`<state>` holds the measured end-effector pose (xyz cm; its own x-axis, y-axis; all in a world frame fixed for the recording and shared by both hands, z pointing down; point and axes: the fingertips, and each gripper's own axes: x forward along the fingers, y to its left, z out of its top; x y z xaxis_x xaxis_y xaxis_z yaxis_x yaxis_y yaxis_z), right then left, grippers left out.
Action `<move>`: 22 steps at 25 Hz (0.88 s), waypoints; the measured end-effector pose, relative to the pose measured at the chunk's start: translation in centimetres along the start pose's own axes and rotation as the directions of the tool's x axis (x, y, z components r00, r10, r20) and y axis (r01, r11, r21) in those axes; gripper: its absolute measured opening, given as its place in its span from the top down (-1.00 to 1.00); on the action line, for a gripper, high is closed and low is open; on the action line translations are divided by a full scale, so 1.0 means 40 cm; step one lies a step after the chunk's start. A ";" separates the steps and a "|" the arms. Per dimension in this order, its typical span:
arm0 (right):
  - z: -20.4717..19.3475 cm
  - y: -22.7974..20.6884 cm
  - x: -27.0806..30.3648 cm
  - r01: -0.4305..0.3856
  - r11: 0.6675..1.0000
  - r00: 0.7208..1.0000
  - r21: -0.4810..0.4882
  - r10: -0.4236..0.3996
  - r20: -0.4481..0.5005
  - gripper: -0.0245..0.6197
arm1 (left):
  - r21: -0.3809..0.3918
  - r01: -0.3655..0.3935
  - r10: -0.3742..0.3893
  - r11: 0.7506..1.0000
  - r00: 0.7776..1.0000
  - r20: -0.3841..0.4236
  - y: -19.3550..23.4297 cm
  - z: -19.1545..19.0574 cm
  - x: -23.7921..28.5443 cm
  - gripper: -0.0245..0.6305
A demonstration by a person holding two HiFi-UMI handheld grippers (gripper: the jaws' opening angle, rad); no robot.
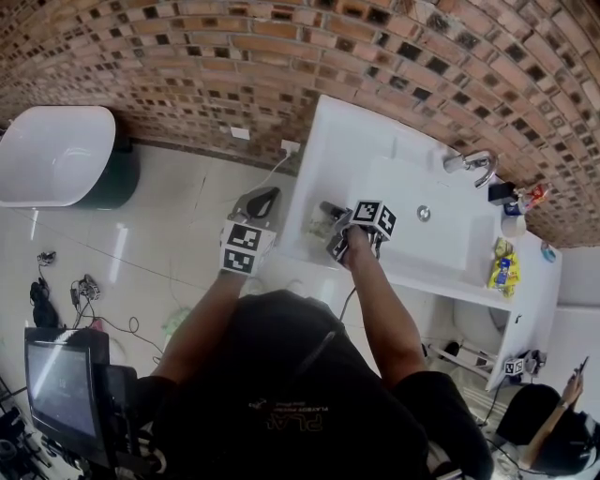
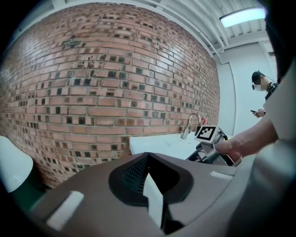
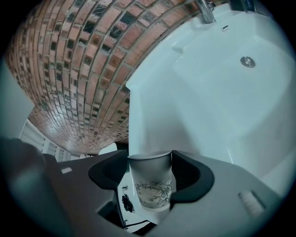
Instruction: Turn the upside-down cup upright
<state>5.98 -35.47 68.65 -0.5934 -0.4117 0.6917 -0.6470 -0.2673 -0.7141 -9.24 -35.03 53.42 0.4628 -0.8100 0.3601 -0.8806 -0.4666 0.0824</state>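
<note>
- The right gripper has its two fingers set wide yet closed on the one paper cup; a dark pad meets the cup wall on each side near the wide rim.
- The cup, white with a bamboo print, lies along the fingers; its wide rim is toward the fingertips and its narrow base toward the gripper body; whether any part of it rests on a surface I cannot tell.
- Just past the fingertips is the left end of the one white counter; beside the cup's narrow end, on the left of the right gripper view, a strip of pale floor shows.
- Farther out, to the right of those fingers, the counter holds one sink with one drain; one faucet stands at its back edge.
- The left gripper has its two fingers together, tips meeting, with nothing between them; it is well apart from the cup, off the counter's left end and over the floor, facing the brick wall.
- Outermost, well away from both pairs of fingers: one white tub by the wall; one monitor; one other person.
</note>
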 end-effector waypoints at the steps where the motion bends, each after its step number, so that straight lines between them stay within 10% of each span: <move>1: 0.002 0.002 -0.002 -0.003 1.000 1.000 -0.002 0.003 0.007 -0.05 | -0.006 0.002 -0.002 1.000 1.000 -0.002 0.000 -0.005 0.001 0.93; 12: 0.052 0.102 -0.078 -0.066 0.977 0.967 -0.202 0.113 0.230 -0.04 | -0.028 0.021 -0.022 0.999 1.000 -0.012 -0.010 -0.016 0.011 0.93; 22: 0.027 0.181 -0.139 0.167 0.775 0.875 -0.609 0.168 0.453 -0.03 | -0.031 0.018 -0.019 0.999 1.000 -0.013 -0.009 -0.023 0.003 0.93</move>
<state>5.11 -36.05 59.53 -0.4109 -0.8002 0.4368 -0.8924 0.2550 -0.3724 -8.95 -34.63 54.28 0.4778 -0.7963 0.3709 -0.8748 -0.4699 0.1182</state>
